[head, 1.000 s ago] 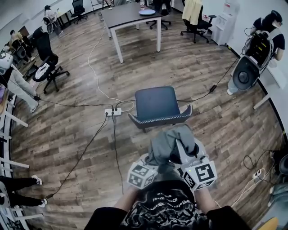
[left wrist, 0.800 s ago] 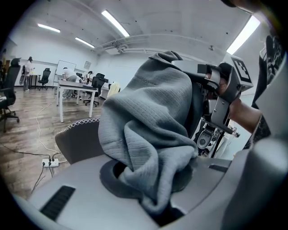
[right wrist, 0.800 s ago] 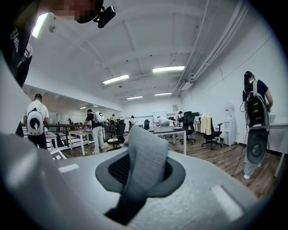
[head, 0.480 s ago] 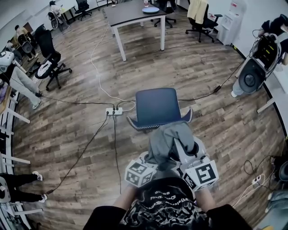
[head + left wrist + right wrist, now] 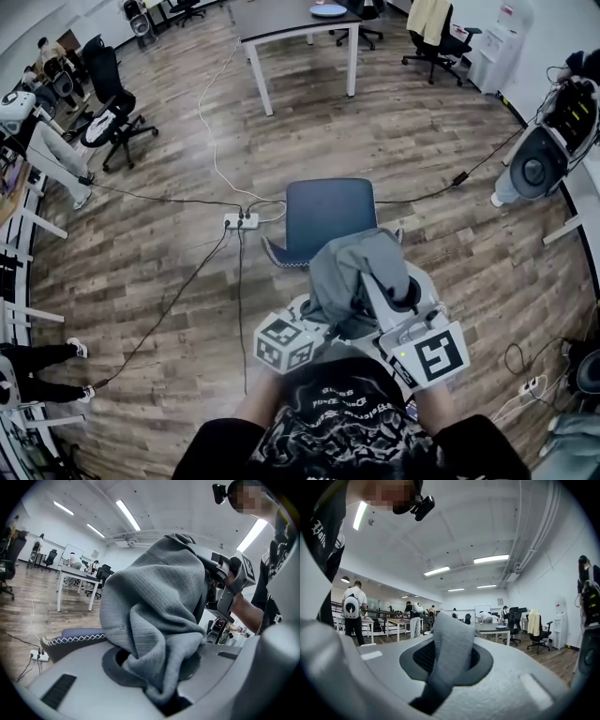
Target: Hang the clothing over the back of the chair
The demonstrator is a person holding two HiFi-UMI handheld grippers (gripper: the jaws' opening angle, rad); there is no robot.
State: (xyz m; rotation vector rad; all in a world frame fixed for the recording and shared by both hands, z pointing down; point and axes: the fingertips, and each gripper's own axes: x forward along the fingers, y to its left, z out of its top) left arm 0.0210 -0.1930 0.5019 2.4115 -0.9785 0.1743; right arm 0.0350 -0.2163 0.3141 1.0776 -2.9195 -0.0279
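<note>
A grey knitted garment [image 5: 349, 272] hangs bunched in the air between both grippers, just in front of the chair. The chair has a blue seat [image 5: 330, 212], and its dark backrest edge with white zigzag stitching [image 5: 279, 258] faces me. My left gripper [image 5: 323, 319] is shut on a thick bundle of the garment [image 5: 154, 620], which covers most of the left gripper view. My right gripper [image 5: 370, 286] is shut on a thin fold of the same cloth [image 5: 451, 641]. The garment hides part of the backrest in the head view. The cloth does not touch the chair.
A power strip [image 5: 241, 221] with cables lies on the wood floor left of the chair. A dark table [image 5: 300, 19] stands farther back. A round grey machine [image 5: 537, 169] sits at the right, office chairs [image 5: 112, 103] and people at the left.
Both grippers have risen and moved forward with the garment. It now overlaps the chair's backrest in the head view. Neither grip has changed.
</note>
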